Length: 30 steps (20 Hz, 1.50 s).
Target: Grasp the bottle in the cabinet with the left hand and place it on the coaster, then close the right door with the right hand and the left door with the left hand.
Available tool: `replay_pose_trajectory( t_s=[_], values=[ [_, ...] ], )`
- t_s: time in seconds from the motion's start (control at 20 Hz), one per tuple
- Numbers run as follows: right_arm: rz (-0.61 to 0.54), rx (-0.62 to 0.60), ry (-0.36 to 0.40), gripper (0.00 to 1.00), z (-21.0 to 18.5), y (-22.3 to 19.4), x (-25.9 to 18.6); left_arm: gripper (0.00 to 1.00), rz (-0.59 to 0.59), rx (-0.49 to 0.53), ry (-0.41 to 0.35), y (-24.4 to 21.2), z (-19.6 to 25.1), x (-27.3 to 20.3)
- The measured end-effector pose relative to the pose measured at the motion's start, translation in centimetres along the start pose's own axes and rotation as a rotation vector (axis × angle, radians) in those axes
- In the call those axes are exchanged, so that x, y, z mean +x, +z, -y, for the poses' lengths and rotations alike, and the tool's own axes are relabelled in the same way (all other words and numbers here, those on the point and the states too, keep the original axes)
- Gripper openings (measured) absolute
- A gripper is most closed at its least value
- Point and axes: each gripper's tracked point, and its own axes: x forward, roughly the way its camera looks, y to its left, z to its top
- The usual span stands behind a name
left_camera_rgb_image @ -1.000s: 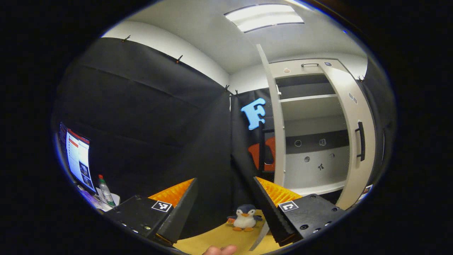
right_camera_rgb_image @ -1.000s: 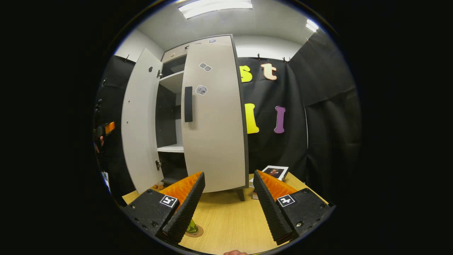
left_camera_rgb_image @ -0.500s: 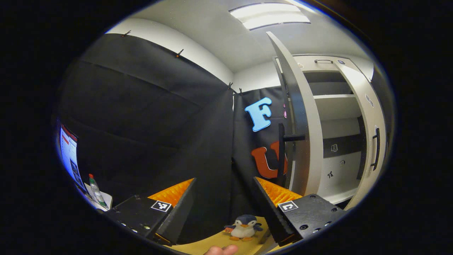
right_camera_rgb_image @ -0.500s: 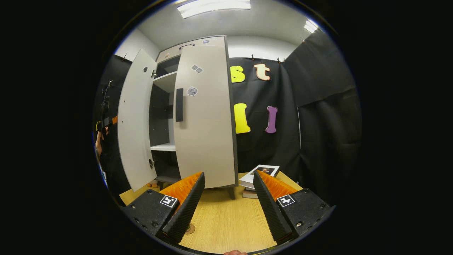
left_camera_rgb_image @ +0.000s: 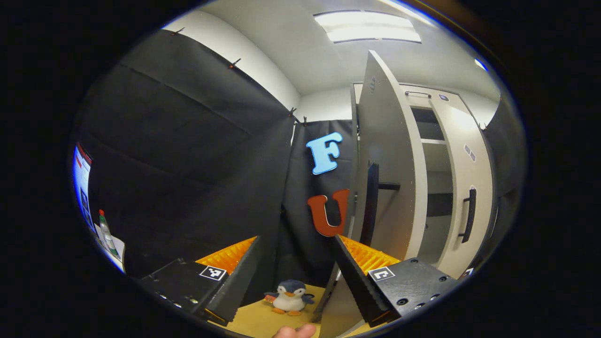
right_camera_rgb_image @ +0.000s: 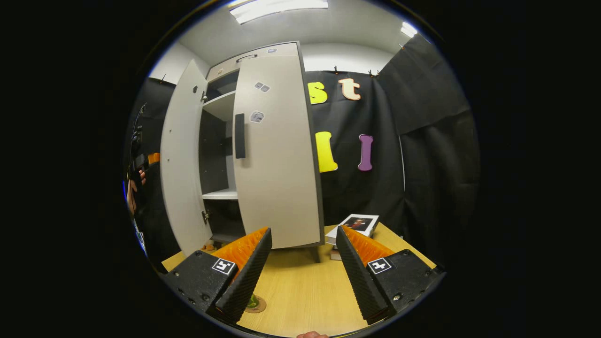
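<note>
Left door (left_camera_rgb_image: 389,155) ajar, stiff, likely swings light; push near bar handle (left_camera_rgb_image: 371,202); left hand-held gripper (left_camera_rgb_image: 296,267) apart, empty

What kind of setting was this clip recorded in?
Likely a staged recording booth, not a home: black cloth walls, a small white cabinet standing on a wooden table, and props such as a plush penguin.
</note>
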Motion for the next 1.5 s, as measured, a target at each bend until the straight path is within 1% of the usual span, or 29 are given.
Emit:
replay_pose_trajectory(
  t_s=[0.05,0.1,0.15,0.25,0.35,0.4,0.45,0.5,0.55,0.6,0.75,0.8,0.85,0.95,1.1,1.25,1.35,1.4,1.5],
  values=[
    [0.003,-0.005,-0.001,0.84,0.0,0.2,-0.2,0.97,0.002,0.012,-0.021,0.0,1.1,-0.1],
    [0.004,-0.005,0.001,0.84,0.0,0.2,-0.5,0.94,0.005,0.023,-0.045,0.0,2.3,-0.3],
    [-0.001,-0.007,-0.001,0.84,0.1,0.1,-0.6,0.94,0.008,0.033,-0.074,-0.1,3.6,-0.2],
    [-0.005,-0.005,-0.02,0.84,0.8,0.2,-0.8,0.94,0.011,0.041,-0.142,-0.5,6.4,-0.2],
    [-0.004,0.002,-0.043,0.84,1.6,0.6,-0.9,0.94,0.01,0.024,-0.223,-0.5,9.4,0.1],
    [0.0,0.005,-0.056,0.84,1.9,0.7,-1.1,0.99,0.011,0.021,-0.247,-0.4,10.5,0.2],
    [0.005,0.007,-0.067,0.84,2.2,0.9,-1.5,0.99,0.016,0.025,-0.26,-0.4,11.1,0.0],
    [0.01,0.007,-0.078,0.84,2.6,0.9,-1.8,0.95,0.022,0.033,-0.271,-0.3,11.5,-0.1],
    [0.013,0.003,-0.086,0.84,2.9,0.9,-2.1,0.95,0.027,0.039,-0.279,-0.1,11.9,-0.3],
    [0.014,-0.002,-0.098,0.84,3.3,0.9,-2.2,0.99,0.032,0.041,-0.29,0.0,12.4,-0.6],
    [0.018,0.001,-0.107,0.84,3.8,1.1,-2.4,0.99,0.015,0.035,-0.324,-0.1,13.7,-1.5],
    [0.02,0.003,-0.105,0.84,3.8,1.3,-2.4,0.95,0.01,0.034,-0.337,-0.2,13.9,-2.0],
    [0.021,0.003,-0.102,0.84,3.7,1.3,-2.2,0.99,0.004,0.028,-0.354,-0.5,14.4,-2.9],
    [0.019,0.005,-0.097,0.84,3.4,1.1,-1.8,0.99,-0.02,0.006,-0.393,-1.4,15.6,-5.1],
    [0.017,0.011,-0.071,0.84,2.4,1.1,-1.3,0.99,-0.057,-0.022,-0.43,-3.0,17.2,-8.1],
    [0.011,-0.004,-0.054,0.84,1.7,1.0,-0.8,0.99,-0.161,-0.079,-0.481,-6.1,19.5,-10.8],
    [0.006,-0.005,-0.044,0.84,1.4,0.7,-0.7,0.99,-0.203,-0.112,-0.485,-7.5,20.1,-12.0],
    [0.004,-0.003,-0.039,0.84,1.3,0.6,-0.7,0.95,-0.206,-0.095,-0.471,-8.3,19.9,-12.4],
    [-0.007,-0.008,-0.032,0.84,1.1,0.0,-0.7,0.95,-0.209,-0.029,-0.413,-10.1,18.3,-12.6]
  ],
)
